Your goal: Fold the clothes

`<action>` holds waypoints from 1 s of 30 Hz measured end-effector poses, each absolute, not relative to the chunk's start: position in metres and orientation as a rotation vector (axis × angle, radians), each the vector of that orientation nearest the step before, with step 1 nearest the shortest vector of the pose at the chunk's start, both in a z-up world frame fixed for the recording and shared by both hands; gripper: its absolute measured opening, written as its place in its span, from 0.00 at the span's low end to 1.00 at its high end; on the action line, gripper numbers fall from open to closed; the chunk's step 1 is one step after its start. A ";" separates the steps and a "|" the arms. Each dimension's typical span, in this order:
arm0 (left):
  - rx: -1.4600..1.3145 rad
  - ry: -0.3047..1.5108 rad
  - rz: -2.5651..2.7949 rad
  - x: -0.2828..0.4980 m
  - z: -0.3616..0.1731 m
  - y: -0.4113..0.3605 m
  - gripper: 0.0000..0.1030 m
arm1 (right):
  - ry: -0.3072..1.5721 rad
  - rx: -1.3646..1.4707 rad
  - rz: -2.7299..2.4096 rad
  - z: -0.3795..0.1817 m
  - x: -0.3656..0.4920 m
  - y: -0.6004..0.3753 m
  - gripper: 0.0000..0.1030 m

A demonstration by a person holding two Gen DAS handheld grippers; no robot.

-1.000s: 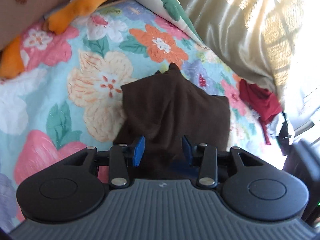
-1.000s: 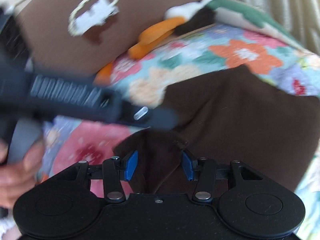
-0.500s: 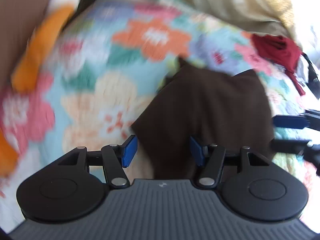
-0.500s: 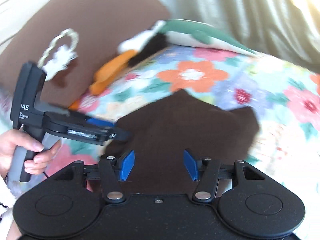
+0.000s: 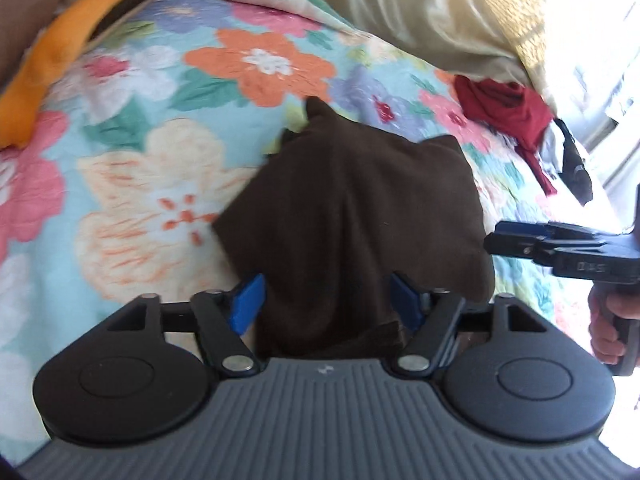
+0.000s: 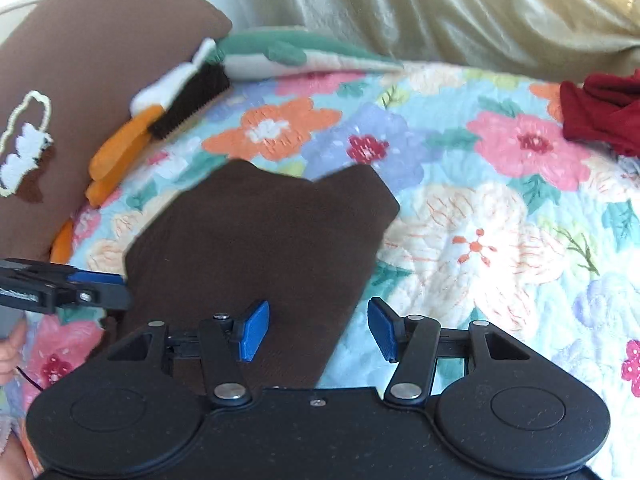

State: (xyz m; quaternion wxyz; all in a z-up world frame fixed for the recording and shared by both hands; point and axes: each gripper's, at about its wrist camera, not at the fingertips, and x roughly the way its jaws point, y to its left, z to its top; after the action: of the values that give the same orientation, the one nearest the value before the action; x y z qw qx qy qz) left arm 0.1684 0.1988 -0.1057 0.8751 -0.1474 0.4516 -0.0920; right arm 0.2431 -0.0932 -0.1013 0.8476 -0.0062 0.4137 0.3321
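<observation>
**Brown garment folded down; the red one waits**

Your brown garment (image 5: 352, 216) lies on the floral bedspread (image 5: 152, 184) as a compact folded bundle, so by the look of it this piece is nearly finished. Its far edge shows two uneven peaks, which may want squaring up. Your left gripper (image 5: 326, 300) sits over the near end of the bundle with its fingers opening; cloth lies between them, but the blue pads stand clear of it. Your right gripper (image 6: 318, 328) has its fingers apart over the bundle's right edge, one pad above the cloth and the other above bare bedspread, holding nothing.

What seems left: a crumpled red garment (image 6: 604, 112) lies well apart near the far side of the bed, unfolded, with some dark and pale fabric beside it.

The near end of the brown bundle is hidden under both gripper bodies, so you cannot judge how neat that edge is. The window side is washed out by glare, and the pile by the red garment is too small to sort.
</observation>
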 end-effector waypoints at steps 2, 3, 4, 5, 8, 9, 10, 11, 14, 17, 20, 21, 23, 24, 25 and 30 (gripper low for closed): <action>-0.251 1.022 -0.154 0.169 -0.112 0.193 0.69 | 0.850 -0.030 0.733 -0.098 0.233 -0.086 0.58; -0.221 1.071 -0.128 0.169 -0.115 0.190 0.70 | 0.842 -0.048 0.748 -0.096 0.228 -0.082 0.58; -0.207 1.094 -0.113 0.166 -0.115 0.191 0.70 | 0.834 -0.073 0.759 -0.096 0.223 -0.077 0.58; -0.210 1.095 -0.109 0.161 -0.114 0.194 0.70 | 0.830 -0.122 0.754 -0.097 0.219 -0.072 0.59; -0.200 1.097 -0.089 0.148 -0.108 0.201 0.70 | 0.819 -0.256 0.740 -0.101 0.210 -0.060 0.59; -0.168 1.094 -0.069 0.147 -0.107 0.201 0.70 | 0.818 -0.290 0.736 -0.103 0.208 -0.059 0.60; -0.130 1.092 -0.048 0.146 -0.106 0.200 0.70 | 0.825 -0.297 0.732 -0.105 0.208 -0.060 0.62; -0.083 1.094 -0.027 0.146 -0.106 0.199 0.70 | 0.836 -0.281 0.728 -0.106 0.210 -0.063 0.63; 0.031 1.086 -0.011 0.141 -0.103 0.193 0.70 | 0.877 -0.175 0.709 -0.109 0.218 -0.076 0.64; -0.023 1.049 -0.064 0.138 -0.092 0.198 0.70 | 0.905 -0.140 0.682 -0.113 0.222 -0.081 0.65; -0.196 0.996 -0.102 0.139 -0.084 0.210 0.71 | 0.886 -0.199 0.671 -0.112 0.215 -0.079 0.66; -0.243 0.972 -0.077 0.141 -0.084 0.212 0.73 | 0.882 -0.201 0.673 -0.111 0.214 -0.079 0.66; -0.270 0.932 -0.003 0.149 -0.087 0.210 0.78 | 0.882 -0.193 0.687 -0.111 0.213 -0.080 0.66; -0.277 0.921 -0.007 0.154 -0.092 0.208 0.79 | 0.886 -0.183 0.696 -0.111 0.213 -0.080 0.66; -0.285 0.922 -0.032 0.160 -0.099 0.206 0.79 | 0.891 -0.170 0.705 -0.111 0.214 -0.081 0.66; -0.315 0.950 -0.141 0.187 -0.127 0.205 0.81 | 1.009 0.136 0.772 -0.129 0.227 -0.098 0.67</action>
State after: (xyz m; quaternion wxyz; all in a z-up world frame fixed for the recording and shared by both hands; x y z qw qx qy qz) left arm 0.1865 0.2046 -0.1267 0.8749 -0.1509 0.4552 -0.0678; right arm 0.2270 -0.0978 -0.1287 0.8027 0.0635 0.4710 0.3603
